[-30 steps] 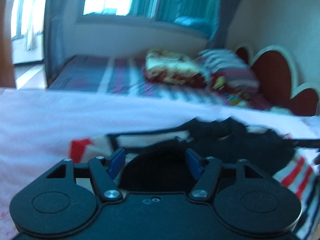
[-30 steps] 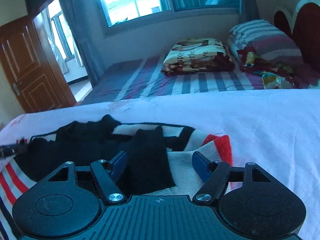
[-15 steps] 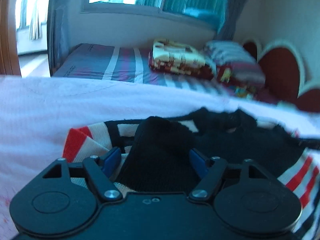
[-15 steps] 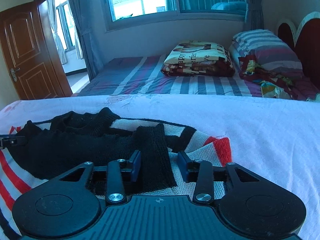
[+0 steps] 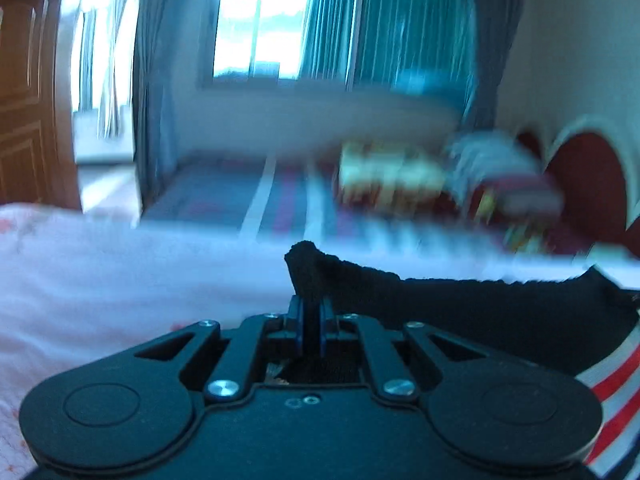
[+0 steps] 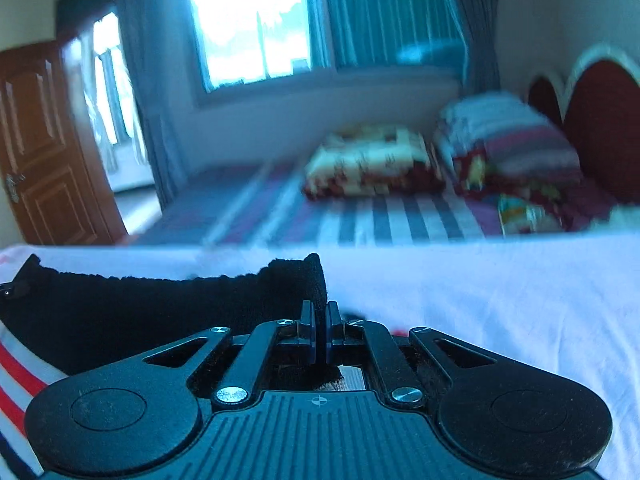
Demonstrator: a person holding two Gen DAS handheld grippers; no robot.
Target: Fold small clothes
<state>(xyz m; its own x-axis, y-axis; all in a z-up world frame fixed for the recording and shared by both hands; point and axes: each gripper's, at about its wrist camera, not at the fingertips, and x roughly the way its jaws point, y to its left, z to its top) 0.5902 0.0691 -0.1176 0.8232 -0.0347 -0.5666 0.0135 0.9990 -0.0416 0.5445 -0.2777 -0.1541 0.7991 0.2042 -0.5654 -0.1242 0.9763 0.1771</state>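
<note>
A small knitted sweater [image 5: 480,312], black with red, white and dark stripes, is stretched between my two grippers over a white sheet [image 5: 100,264]. My left gripper [image 5: 311,312] is shut on its black left end, which pokes up between the blue pads. In the right wrist view the sweater [image 6: 140,308] runs off to the left, and my right gripper [image 6: 319,320] is shut on its black right end. The striped part [image 6: 16,376] hangs at the lower left there. The cloth under both gripper bodies is hidden.
Beyond the white sheet lies a striped bed [image 6: 380,216] with a folded patterned blanket [image 6: 372,164] and pillows [image 6: 508,140] by a red headboard [image 6: 600,120]. A window with curtains [image 6: 320,20] is behind; a wooden door [image 6: 44,152] stands at left.
Both grippers went from open around the black sleeve ends to shut on them. The sweater's black edge has risen off the sheet and is pulled taut between them; both views tilted up.
</note>
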